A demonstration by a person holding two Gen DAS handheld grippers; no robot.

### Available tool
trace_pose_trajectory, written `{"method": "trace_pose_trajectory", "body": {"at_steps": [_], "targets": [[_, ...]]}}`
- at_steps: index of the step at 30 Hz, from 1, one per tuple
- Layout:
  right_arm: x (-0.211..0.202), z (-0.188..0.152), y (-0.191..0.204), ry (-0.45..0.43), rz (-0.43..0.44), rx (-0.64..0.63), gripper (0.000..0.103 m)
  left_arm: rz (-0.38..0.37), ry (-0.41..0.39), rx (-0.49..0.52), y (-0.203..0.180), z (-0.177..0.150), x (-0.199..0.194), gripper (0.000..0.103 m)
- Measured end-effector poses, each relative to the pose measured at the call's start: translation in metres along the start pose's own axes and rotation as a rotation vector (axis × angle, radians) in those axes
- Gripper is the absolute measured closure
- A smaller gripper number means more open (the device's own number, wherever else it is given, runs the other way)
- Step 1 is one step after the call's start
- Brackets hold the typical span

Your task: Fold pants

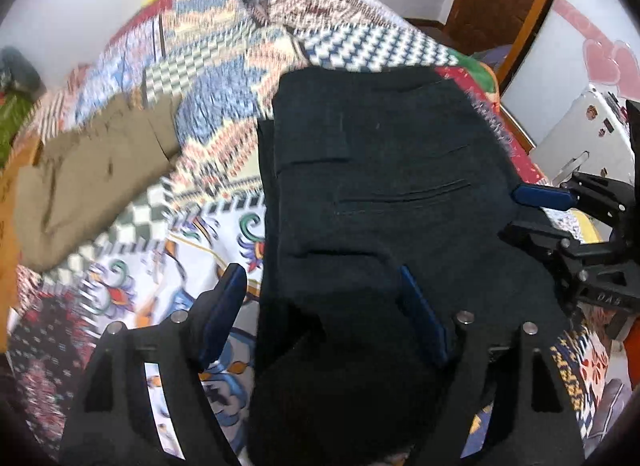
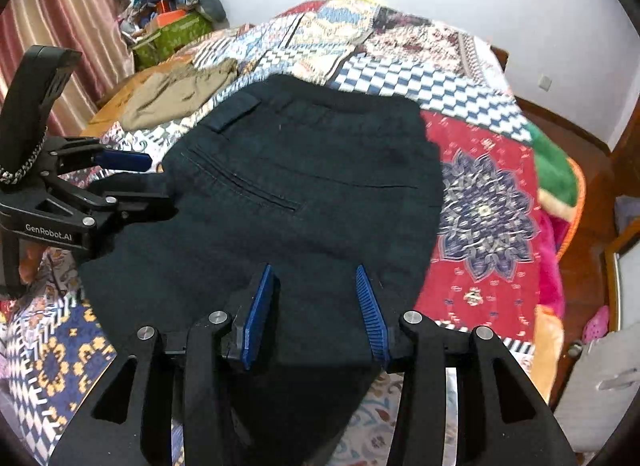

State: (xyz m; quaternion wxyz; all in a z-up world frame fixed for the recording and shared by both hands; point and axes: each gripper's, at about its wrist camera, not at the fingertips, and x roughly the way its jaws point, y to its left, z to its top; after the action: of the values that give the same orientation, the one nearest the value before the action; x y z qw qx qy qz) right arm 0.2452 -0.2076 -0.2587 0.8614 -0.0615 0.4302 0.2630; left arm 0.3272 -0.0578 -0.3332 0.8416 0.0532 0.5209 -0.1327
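Left gripper [image 1: 324, 306] with jaws spread wide, straddling the near left edge of the dark navy pants [image 1: 384, 169] without pinching the cloth; right gripper [image 2: 316, 306] with jaws partly apart above the near edge of the same garment, pads clear of the fabric. The pants lie folded and flat on a patchwork quilt [image 2: 480, 201] covering the bed, back welt pocket [image 2: 244, 185] and waistband uppermost. A khaki garment [image 2: 180, 89] lies well apart near the far left corner.
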Motion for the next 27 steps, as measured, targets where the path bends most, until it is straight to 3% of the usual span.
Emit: {"method": "trace_pose_trajectory", "body": {"at_steps": [2,8,16,21,27], "targets": [[-0.011,0.000,-0.006,-0.025,0.001,0.029,0.049,-0.009,-0.022,0.005,0.002,0.003,-0.012,0.024],[-0.035,-0.003,-0.027,-0.073,-0.010,0.106,0.036,-0.075,-0.020,-0.041,0.026,0.019,-0.024,0.013],[-0.020,-0.014,-0.042,-0.008,0.048,0.192,0.035,-0.206,0.127,-0.139,0.042,0.023,0.018,0.014],[-0.004,-0.021,-0.044,0.031,0.080,0.210,0.035,-0.265,0.185,-0.150,0.039,0.026,0.041,0.014],[0.018,-0.019,-0.053,0.055,0.191,0.279,0.031,-0.277,0.207,-0.097,0.030,0.034,0.057,0.013]]}}
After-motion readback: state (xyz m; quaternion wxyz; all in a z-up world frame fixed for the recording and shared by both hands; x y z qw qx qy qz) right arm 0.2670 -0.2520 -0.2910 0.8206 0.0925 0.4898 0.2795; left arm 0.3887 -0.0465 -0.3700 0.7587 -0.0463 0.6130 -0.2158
